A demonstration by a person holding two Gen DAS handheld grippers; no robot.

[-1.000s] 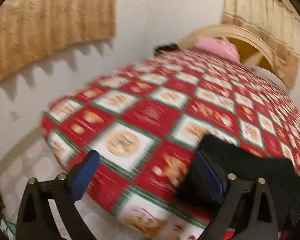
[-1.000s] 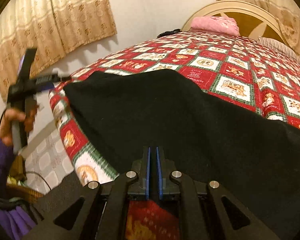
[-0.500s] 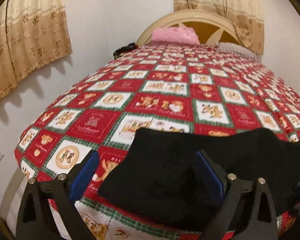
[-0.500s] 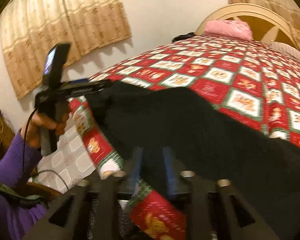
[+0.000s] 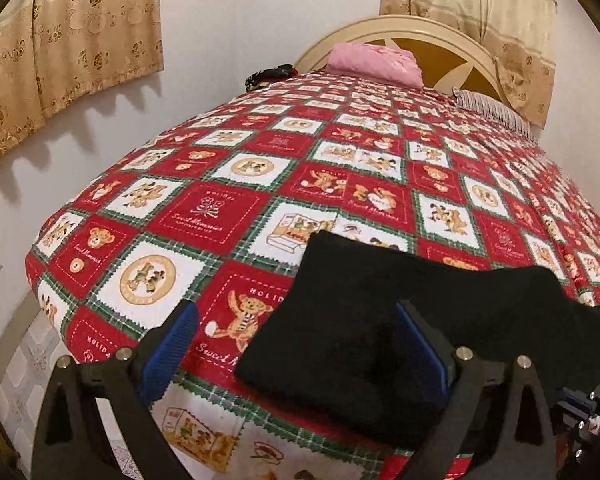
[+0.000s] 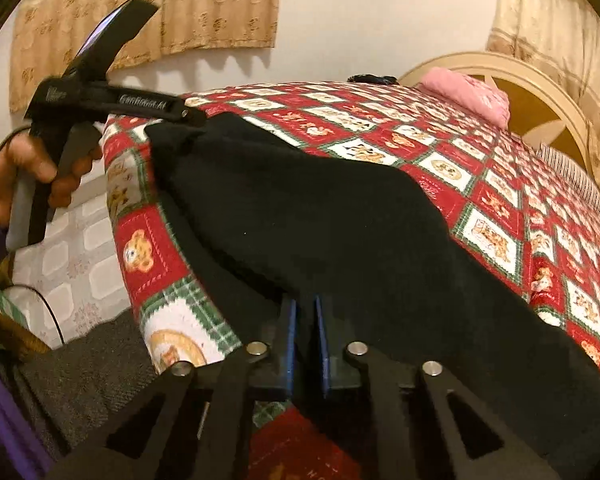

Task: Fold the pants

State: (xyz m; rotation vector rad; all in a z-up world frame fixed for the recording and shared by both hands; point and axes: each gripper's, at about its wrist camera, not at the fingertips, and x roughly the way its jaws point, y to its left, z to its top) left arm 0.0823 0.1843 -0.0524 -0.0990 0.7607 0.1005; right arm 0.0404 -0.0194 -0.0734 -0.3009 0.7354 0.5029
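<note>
Black pants point(image 5: 364, 320) point(image 6: 320, 216) lie across the near end of a bed with a red teddy-bear checked cover point(image 5: 228, 216) point(image 6: 480, 168). My left gripper point(image 5: 296, 314) is open over the pants' folded left end. One blue pad point(image 5: 172, 344) sits over the cover, the other point(image 5: 420, 348) over the cloth. From the right wrist view, the left gripper point(image 6: 194, 117), held by a hand point(image 6: 24, 172), touches the pants' far corner. My right gripper point(image 6: 305, 312) is shut, and the pants' near edge runs in between its pads.
A pink folded cloth point(image 5: 374, 62) and a striped pillow point(image 5: 488, 108) lie by the cream headboard point(image 5: 440, 36). A dark item point(image 5: 268, 76) sits at the bed's far left edge. Tiled floor point(image 6: 72, 256) and a white wall border the bed's left side.
The left gripper swung over the pants' end, still open. The right gripper's jaws opened half a second ago and are shut again on the pants' edge; its view rolled.
</note>
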